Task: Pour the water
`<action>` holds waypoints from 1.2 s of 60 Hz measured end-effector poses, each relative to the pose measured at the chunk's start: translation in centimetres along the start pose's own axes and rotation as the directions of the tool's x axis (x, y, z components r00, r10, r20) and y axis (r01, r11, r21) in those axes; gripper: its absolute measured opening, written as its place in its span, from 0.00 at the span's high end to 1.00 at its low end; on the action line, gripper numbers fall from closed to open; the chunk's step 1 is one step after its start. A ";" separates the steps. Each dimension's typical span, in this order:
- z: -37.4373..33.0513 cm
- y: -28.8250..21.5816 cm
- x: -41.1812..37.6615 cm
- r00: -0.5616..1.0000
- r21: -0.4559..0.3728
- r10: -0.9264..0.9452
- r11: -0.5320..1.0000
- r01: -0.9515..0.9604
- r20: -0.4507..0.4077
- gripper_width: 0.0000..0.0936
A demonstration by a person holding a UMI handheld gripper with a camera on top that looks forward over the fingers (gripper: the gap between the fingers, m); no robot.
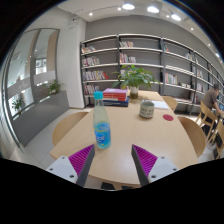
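A clear plastic water bottle (101,125) with a blue label and blue cap stands upright on the round wooden table (140,135), just ahead of my left finger. A grey cup (147,109) stands farther back on the table, beyond the fingers and to the right of the bottle. My gripper (113,160) is open and empty, its magenta pads (81,158) spread wide apart above the table's near edge. Nothing is between the fingers.
A stack of books (115,96) and a potted plant (134,77) sit at the table's far side. A small red disc (168,118) lies right of the cup. Chairs (198,133) ring the table. Bookshelves (150,62) line the back wall.
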State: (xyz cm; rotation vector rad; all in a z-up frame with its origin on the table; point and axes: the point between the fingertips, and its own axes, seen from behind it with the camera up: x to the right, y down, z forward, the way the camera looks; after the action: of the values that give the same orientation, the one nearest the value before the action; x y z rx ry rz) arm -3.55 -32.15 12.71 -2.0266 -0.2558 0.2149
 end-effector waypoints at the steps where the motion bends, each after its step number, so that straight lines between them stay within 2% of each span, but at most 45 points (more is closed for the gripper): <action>1: 0.3 0.6 -1.3 1.000 0.004 0.000 1.000 0.000 0.002 0.20; 15: 8.0 -1.3 -4.7 0.999 0.037 0.035 0.999 -0.035 0.012 0.20; 34: 17.0 -4.2 -4.3 1.000 0.117 -0.005 0.993 0.006 -0.012 0.21; 39: 18.0 -4.6 -4.7 0.999 0.149 -0.044 0.988 0.045 -0.010 0.28; 42: 18.4 -5.0 -5.0 0.998 0.180 -0.055 0.982 0.053 0.003 0.39; 55: 18.8 -5.1 -5.0 0.999 0.214 -0.036 0.976 0.041 -0.026 0.58; 65: 20.1 -6.0 -6.6 0.995 0.183 -0.096 0.979 0.093 0.009 0.60; 72: 22.2 -9.3 -7.8 0.998 0.221 -0.036 0.975 0.023 0.053 0.60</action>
State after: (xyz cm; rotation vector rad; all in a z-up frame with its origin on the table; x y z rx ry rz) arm -17.68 -11.24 11.38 -1.7976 -0.2846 0.2707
